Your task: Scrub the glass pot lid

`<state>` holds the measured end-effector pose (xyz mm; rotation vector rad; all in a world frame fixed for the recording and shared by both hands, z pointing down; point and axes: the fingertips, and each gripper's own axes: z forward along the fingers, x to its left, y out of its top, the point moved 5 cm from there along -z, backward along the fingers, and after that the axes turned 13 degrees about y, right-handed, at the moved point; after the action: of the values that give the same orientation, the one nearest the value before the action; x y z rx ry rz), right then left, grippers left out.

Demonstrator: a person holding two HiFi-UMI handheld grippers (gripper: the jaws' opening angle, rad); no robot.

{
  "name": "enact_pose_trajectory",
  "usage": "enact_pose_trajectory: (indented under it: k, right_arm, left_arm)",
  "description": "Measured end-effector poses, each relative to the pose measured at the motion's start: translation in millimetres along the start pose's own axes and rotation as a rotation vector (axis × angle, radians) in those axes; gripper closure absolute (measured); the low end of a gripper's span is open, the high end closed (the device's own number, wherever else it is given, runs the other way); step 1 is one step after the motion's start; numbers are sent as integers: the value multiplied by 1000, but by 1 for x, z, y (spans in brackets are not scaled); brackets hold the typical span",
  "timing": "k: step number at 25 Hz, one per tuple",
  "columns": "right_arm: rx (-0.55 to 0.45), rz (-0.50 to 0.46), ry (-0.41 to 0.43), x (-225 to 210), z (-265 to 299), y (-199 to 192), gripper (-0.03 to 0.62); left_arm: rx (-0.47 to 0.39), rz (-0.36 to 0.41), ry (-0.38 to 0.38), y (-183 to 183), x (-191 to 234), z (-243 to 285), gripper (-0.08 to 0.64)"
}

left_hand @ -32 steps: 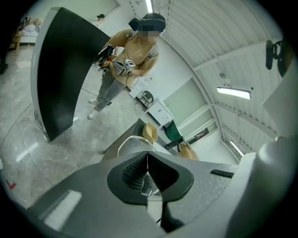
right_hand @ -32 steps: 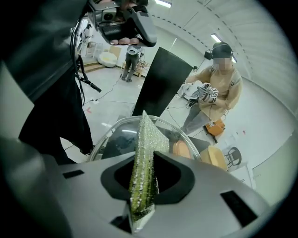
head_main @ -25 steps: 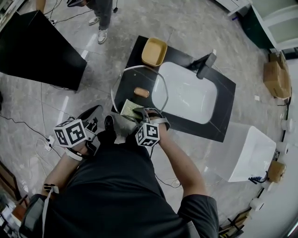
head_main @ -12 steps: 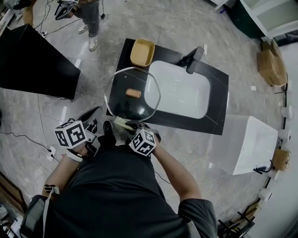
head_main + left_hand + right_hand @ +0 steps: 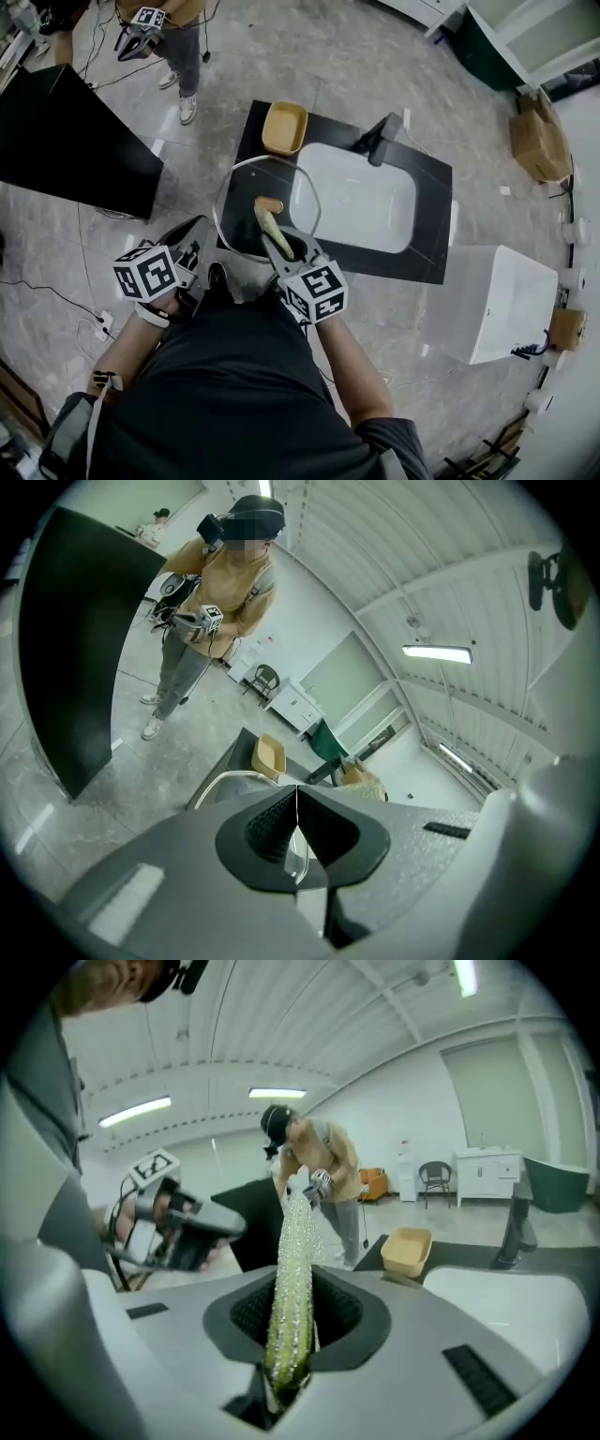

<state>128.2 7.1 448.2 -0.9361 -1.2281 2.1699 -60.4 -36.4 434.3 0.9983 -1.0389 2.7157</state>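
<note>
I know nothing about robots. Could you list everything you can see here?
glass pot lid: one, clear with tan knob, over the counter's left end
scrub pad: one, yellow-green, over the lid
tub: one, yellow, counter's far corner
sink: one, white, set in the counter
counter: one, black
faucet: one, black, behind the sink
panel: one, black, left
bin: one, white, right
cardboard box: one, brown, far right
other person: one, far left
left gripper: grey, shut on the lid's edge
right gripper: grey, shut on the scrub pad
</note>
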Motion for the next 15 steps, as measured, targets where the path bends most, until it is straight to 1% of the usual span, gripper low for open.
enact_pose_trajectory:
  k: [2, 3, 4, 6, 8, 10, 13, 15]
  right_arm:
    - [-98, 10, -1, 6, -8, 35, 537]
    - [-130, 0, 5, 10, -10, 50, 537]
    - [-155, -15, 14, 15, -13, 63, 537]
    - [-196, -44, 32, 24, -18, 86, 537]
    - [-246, -56, 43, 30, -25, 106, 537]
    - [-316, -57, 29, 35, -33, 125, 537]
    - [-437, -93, -19, 46, -47, 156, 537]
    - [-497, -142, -41, 55, -54, 174, 537]
  left_arm:
    - [-37, 35, -3, 13, -6, -4, 558]
    - [-64, 66, -3, 20, -11, -7, 558]
    - [-104, 109, -2, 28, -17, -11, 558]
    - [-220, 229, -1, 44, -35, -23, 558]
    - [-336, 345, -23, 58, -59, -36, 558]
    - [-420, 430, -54, 68, -78, -47, 557]
    - [-492, 510, -98, 80, -101, -65, 558]
    - [-519, 524, -126, 87, -111, -73, 558]
